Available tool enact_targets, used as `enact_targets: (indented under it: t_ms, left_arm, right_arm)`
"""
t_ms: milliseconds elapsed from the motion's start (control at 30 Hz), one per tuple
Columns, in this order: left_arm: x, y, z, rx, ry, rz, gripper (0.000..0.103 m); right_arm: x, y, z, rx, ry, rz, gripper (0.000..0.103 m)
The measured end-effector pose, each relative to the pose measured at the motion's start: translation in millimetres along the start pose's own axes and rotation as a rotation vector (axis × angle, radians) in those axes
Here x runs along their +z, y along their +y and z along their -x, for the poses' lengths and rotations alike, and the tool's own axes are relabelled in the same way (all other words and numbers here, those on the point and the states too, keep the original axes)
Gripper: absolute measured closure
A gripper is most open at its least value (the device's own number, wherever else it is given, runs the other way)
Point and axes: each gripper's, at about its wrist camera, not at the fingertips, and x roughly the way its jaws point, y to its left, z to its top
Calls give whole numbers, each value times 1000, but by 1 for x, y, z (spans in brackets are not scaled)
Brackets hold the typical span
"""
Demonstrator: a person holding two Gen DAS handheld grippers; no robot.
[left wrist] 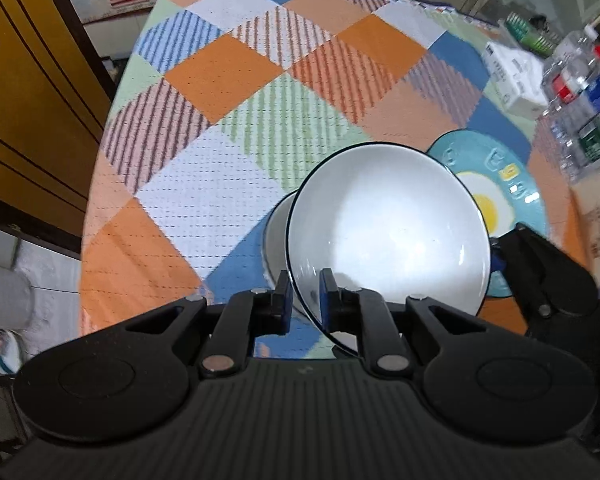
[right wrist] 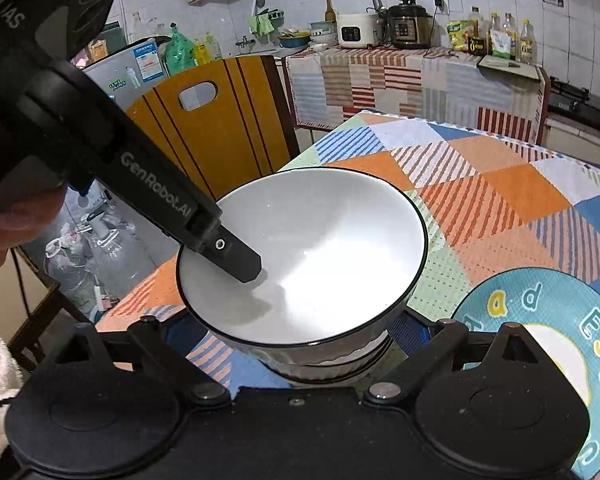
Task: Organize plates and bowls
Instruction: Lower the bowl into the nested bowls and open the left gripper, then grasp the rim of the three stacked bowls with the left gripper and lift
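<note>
left claw (left wrist: 305, 294) pinching the white bowl's (left wrist: 388, 232) rim

it tilts over a second bowl (left wrist: 278, 236) beside the egg plate (left wrist: 496, 168); table (left wrist: 228, 208) bare beyond. right claw (right wrist: 300, 344) wide, flanking the stack.

A checked tablecloth (left wrist: 236, 128) covers the table, bearing a blue egg plate (left wrist: 496, 168) and seemingly a lower bowl (right wrist: 324, 364).

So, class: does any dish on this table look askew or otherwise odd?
Yes. The white bowl, pinched at its rim by the left gripper, tilts over a second bowl instead of nesting level. The teal egg plate lies flat. Nothing looks spilled or broken.
</note>
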Motion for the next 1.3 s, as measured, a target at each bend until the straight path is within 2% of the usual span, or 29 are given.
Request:
enact_targets:
  t_ms: [100,267,433,567,867,1000,1133,1300]
  left_arm:
    - [-4,0,-5,29,9,-7,91]
    - [-4,-1,-7,32,4,-27,91]
    - [-4,-10,-11,81,-13,-75,91]
    - [-4,-11,-13,83,-26,-86,87]
    - [-14,-24,-25,169,-48,-171,84]
    - [-17,-22,-23,147,-65,-163,80]
    - [-18,-9,-17,85,-71,-92,77]
    - [-23,7,3,16,-112,-7,75]
  right_arm:
    - [-1,6,-6,-12,23,25,6]
    - [-4,8,-4,-20,18,43,6]
    - [-3,9,-10,-43,42,68,6]
    - [-5,14,-16,-99,62,118,5]
    - [-11,12,-16,-103,72,105,4]
    - [-17,11,-16,-104,45,86,3]
    - [-27,15,-6,-143,7,85,3]
    - [-29,14,24,-127,-44,47,3]
